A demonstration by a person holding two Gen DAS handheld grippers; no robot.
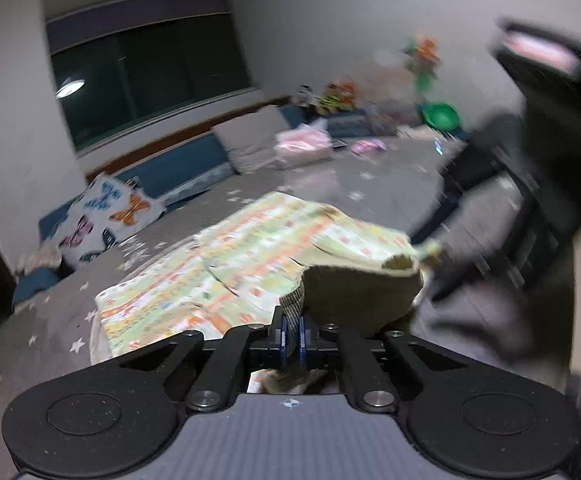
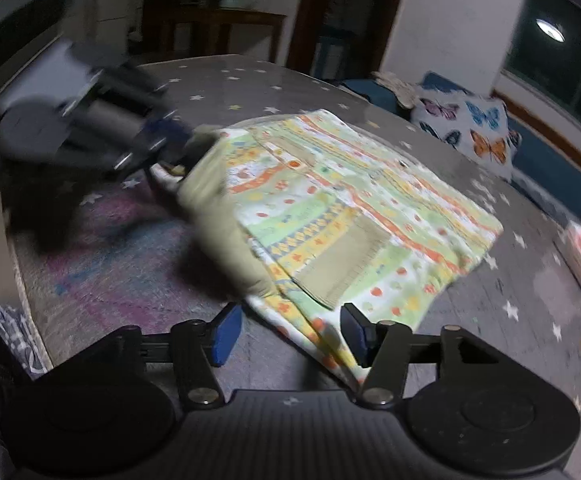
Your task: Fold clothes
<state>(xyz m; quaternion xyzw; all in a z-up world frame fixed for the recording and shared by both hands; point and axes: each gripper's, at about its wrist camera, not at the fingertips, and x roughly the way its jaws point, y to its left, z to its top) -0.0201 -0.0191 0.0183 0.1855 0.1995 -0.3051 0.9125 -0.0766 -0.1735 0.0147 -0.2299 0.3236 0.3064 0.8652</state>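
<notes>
A colourful patterned garment (image 1: pixel 226 264) with olive cuffs lies partly folded on a grey star-print bed cover (image 1: pixel 50 332). My left gripper (image 1: pixel 291 338) is shut on an olive ribbed cuff (image 1: pixel 294 300) and lifts the olive fabric (image 1: pixel 362 296) above the garment. In the right wrist view the garment (image 2: pixel 370 216) lies ahead, and my right gripper (image 2: pixel 288 334) is open just above its near edge, holding nothing. The left gripper (image 2: pixel 158 144) shows blurred at the upper left, holding the olive sleeve (image 2: pixel 218 208). The right gripper (image 1: pixel 530 184) shows blurred in the left wrist view.
A butterfly pillow (image 1: pixel 106 216) and a grey pillow (image 1: pixel 250 140) lie at the bed's far side by a dark window (image 1: pixel 150 76). Pink items (image 1: pixel 302 144) and toys (image 1: pixel 430 80) sit at the far end. A bed edge (image 2: pixel 22 280) runs on the left.
</notes>
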